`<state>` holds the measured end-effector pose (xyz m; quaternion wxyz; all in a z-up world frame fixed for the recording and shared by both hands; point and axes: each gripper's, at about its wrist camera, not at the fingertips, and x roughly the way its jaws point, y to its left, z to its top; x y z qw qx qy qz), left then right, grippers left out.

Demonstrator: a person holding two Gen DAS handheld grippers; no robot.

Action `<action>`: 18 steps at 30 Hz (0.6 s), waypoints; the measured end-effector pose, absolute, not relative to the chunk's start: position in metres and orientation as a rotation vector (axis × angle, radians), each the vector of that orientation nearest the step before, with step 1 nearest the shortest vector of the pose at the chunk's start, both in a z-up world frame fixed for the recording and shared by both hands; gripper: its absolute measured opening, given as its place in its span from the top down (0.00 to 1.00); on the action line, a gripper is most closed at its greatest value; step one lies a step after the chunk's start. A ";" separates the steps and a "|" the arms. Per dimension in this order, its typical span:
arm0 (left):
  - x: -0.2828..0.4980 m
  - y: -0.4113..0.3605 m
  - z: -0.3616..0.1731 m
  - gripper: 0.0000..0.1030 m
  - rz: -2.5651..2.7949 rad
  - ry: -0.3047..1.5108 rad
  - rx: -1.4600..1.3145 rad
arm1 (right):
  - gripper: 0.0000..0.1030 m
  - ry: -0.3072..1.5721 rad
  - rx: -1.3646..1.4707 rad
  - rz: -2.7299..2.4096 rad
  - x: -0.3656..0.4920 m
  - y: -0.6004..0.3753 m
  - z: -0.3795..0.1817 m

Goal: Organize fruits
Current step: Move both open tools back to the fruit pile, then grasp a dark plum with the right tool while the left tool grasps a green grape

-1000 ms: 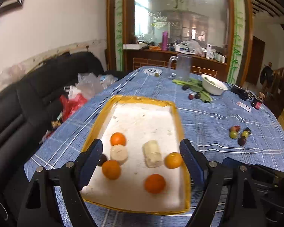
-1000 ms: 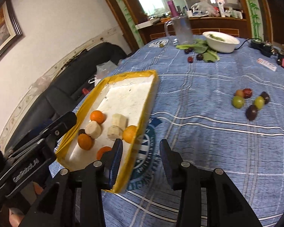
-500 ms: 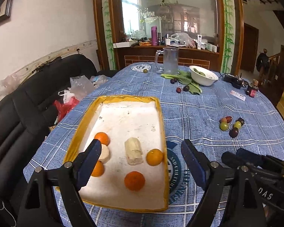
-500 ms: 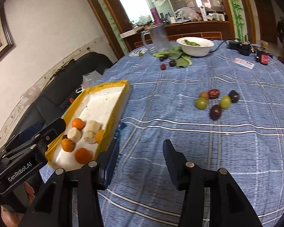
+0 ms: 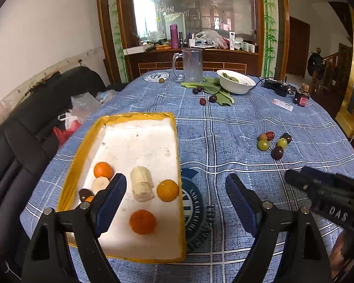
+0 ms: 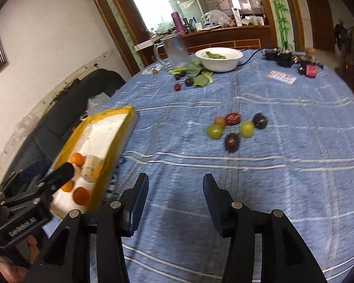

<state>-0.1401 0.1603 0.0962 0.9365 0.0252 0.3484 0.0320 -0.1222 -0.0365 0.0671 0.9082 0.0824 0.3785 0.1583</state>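
A yellow-rimmed white foam tray (image 5: 139,118) lies on the blue checked tablecloth; it also shows in the right wrist view (image 6: 111,115). It holds several oranges (image 5: 142,221), two peeled banana pieces (image 5: 141,186) and a dark plum (image 5: 85,193). A cluster of small green, red and dark fruits (image 5: 273,141) lies on the cloth to the right, also in the right wrist view (image 6: 236,127). My left gripper (image 5: 174,200) is open and empty over the tray's near right edge. My right gripper (image 6: 175,195) is open and empty, above bare cloth short of the cluster.
At the table's far end stand a glass jug (image 5: 191,64), a white bowl (image 5: 236,85) with greens, leafy greens with loose dark plums (image 5: 212,98), and a power strip (image 5: 276,86). A black sofa (image 5: 16,136) with plastic bags lies left of the table.
Both grippers have swung right. The tray has slid left in both views and the fruit cluster is now nearer the right gripper. Both stay open.
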 end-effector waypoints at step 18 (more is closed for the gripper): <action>-0.118 0.139 0.072 0.17 -0.011 0.788 0.024 | 0.50 0.913 0.180 0.258 -0.034 -0.090 0.039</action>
